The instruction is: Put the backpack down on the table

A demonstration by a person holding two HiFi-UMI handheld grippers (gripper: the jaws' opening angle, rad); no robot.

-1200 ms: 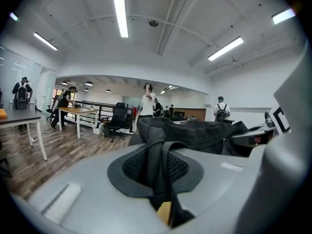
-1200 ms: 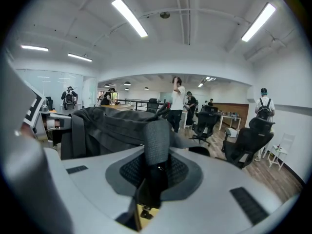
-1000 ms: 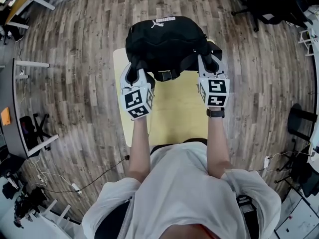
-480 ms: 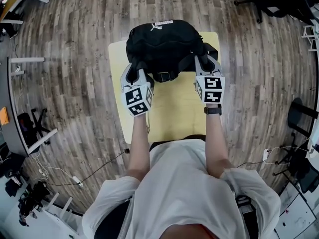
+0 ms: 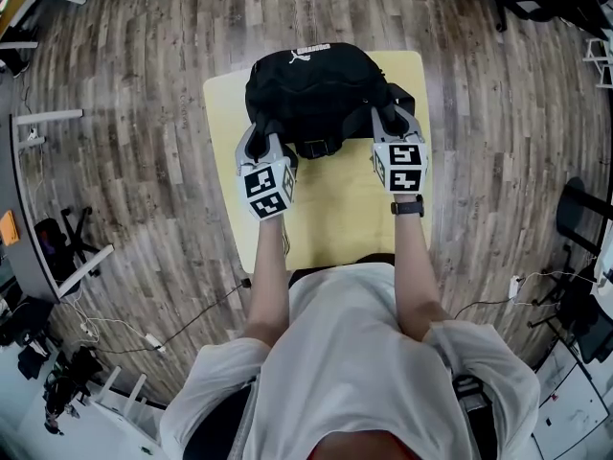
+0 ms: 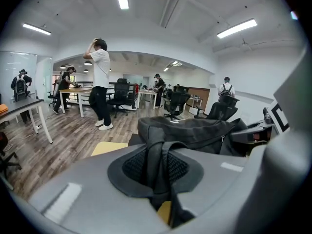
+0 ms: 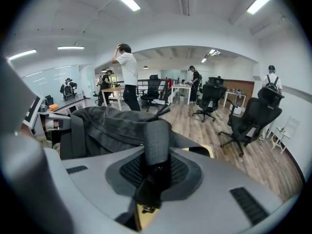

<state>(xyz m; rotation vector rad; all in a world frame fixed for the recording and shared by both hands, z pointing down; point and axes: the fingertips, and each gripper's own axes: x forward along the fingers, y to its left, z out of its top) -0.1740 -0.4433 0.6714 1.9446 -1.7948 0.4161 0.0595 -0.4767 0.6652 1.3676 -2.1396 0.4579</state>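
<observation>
Head view looks down on a yellow table [image 5: 335,218]; a black backpack [image 5: 316,89] sits over its far edge, between both grippers, and whether its base touches the surface cannot be told; the left gripper [image 5: 261,140], toward the left edge, has its jaws clamped narrowly on one shoulder strap [image 6: 158,165]; the right gripper [image 5: 388,125], toward the right edge, pinches the other strap [image 7: 156,145] likewise.
</observation>
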